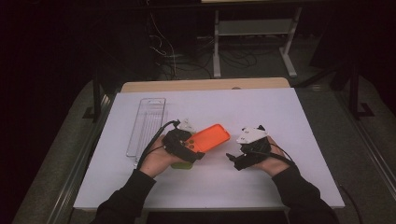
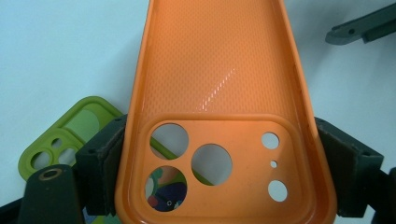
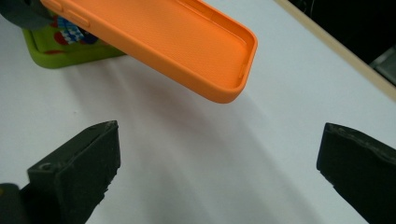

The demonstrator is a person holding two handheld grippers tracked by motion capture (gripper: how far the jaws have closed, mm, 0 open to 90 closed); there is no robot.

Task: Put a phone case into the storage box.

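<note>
Although the left gripper (image 1: 198,150) mostly covers the lime-green phone case (image 2: 65,135) beneath it in the high view, its own view shows that case's camera corner lying flat on the white table sheet (image 1: 261,182), with a colourful print seen through the cut-outs that is too small to make out. This gripper's jaws are clamped on the two long edges of the orange soft-plastic phone case (image 2: 219,93) at its camera end, holding it clear of the sheet, hollow side up, above the green case. The left hand (image 1: 156,161) rests on the sheet, palm inward. To the right of the orange case, the right gripper (image 1: 233,161) stands with its jaws wide apart and nothing between them, aimed at the orange case's free end; the right hand (image 1: 273,161) cradles it low. Left of the orange case lies a clear, long plastic tray (image 1: 147,123).
</note>
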